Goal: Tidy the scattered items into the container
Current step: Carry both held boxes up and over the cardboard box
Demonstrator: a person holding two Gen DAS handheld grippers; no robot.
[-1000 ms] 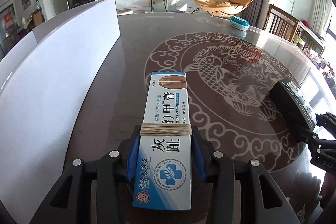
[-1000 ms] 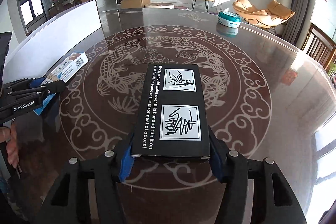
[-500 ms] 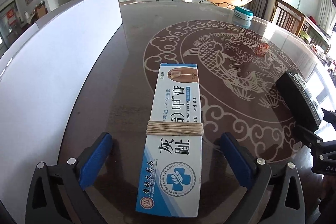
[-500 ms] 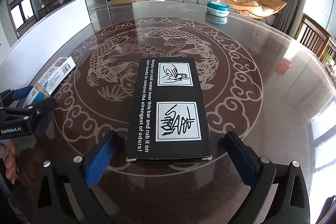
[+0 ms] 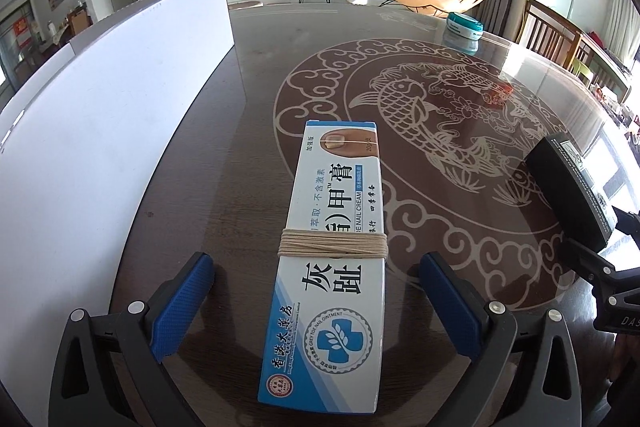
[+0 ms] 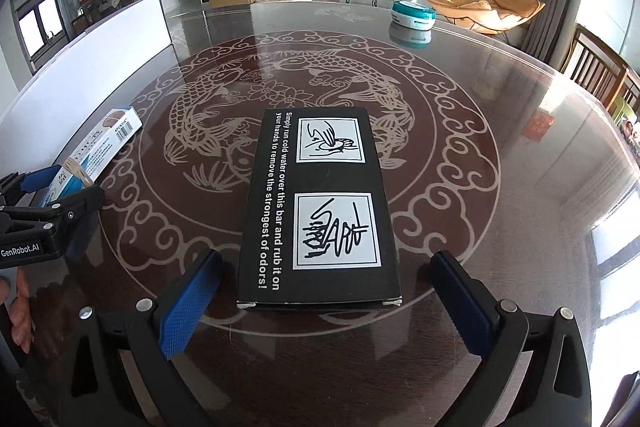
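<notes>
The left gripper (image 5: 316, 307) is spread wide, its pads clear of the nail cream carton (image 5: 334, 259) lying flat between them toward 12 o'clock. The right gripper (image 6: 326, 307) is likewise spread about the black soap-bar box (image 6: 318, 211). Both cartons are judged light, stiff but crushable; a grip across the long sides is advised. The white container wall (image 5: 100, 131) stands at 10 o'clock.
</notes>
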